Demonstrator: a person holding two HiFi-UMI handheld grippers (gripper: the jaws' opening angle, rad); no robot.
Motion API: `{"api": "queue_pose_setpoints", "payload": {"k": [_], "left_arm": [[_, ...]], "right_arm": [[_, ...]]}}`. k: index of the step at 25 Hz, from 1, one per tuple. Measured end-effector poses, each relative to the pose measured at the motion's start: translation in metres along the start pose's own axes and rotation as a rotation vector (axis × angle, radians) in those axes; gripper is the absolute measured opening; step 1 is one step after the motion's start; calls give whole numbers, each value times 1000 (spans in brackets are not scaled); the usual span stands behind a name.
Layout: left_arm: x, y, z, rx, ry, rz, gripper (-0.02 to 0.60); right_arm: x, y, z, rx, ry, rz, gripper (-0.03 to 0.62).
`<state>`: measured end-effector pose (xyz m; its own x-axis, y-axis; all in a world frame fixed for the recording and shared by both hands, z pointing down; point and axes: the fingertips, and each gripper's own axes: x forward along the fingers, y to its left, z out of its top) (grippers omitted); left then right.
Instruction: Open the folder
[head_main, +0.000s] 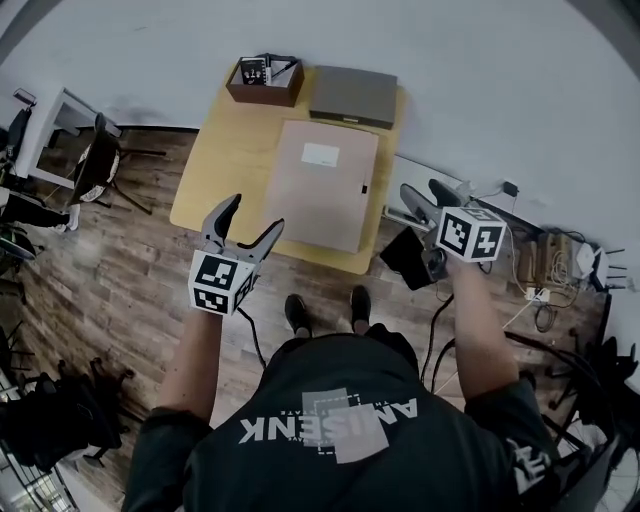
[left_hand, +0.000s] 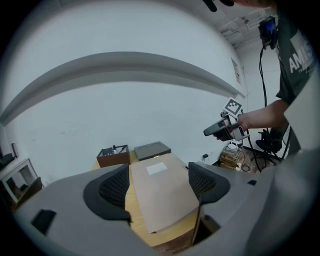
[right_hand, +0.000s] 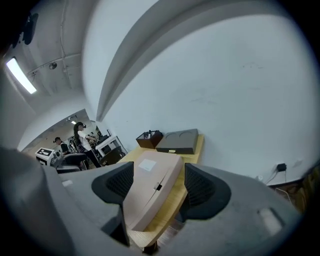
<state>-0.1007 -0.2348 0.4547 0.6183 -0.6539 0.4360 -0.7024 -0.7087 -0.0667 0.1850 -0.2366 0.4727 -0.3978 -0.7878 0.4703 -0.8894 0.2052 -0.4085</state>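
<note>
The folder (head_main: 323, 182) lies flat and closed in the middle of the wooden surface (head_main: 215, 170), white label up, a small dark clasp (head_main: 364, 188) on its right edge. Behind it, against the wall, stand a brown tray (head_main: 265, 82) and a grey box (head_main: 352, 95). Both tools are released, with the jaws wide apart and nothing between the pads. The left tool (head_main: 253, 215) hovers by the near left corner, the right tool (head_main: 418, 188) just off the right edge, and neither touches the folder.

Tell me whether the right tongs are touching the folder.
Apart. The left gripper view shows the right tongs in mid-air, well to the right of the folder, with open space between them.
</note>
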Motion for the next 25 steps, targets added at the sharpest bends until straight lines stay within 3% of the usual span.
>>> {"api": "queue_pose_setpoints", "payload": {"k": [8,18,25], "left_arm": [[29,-26,-61,95,196,-62,350],[63,-67,-101,335,351,-149,350],[84,-80,-121,352,413,-178,350]], "right_arm": [[41,-19,-56,116,150,11,304],[91,-23,-110,170,305,45,304],[115,-35,-131,247,369,59,302]]}}
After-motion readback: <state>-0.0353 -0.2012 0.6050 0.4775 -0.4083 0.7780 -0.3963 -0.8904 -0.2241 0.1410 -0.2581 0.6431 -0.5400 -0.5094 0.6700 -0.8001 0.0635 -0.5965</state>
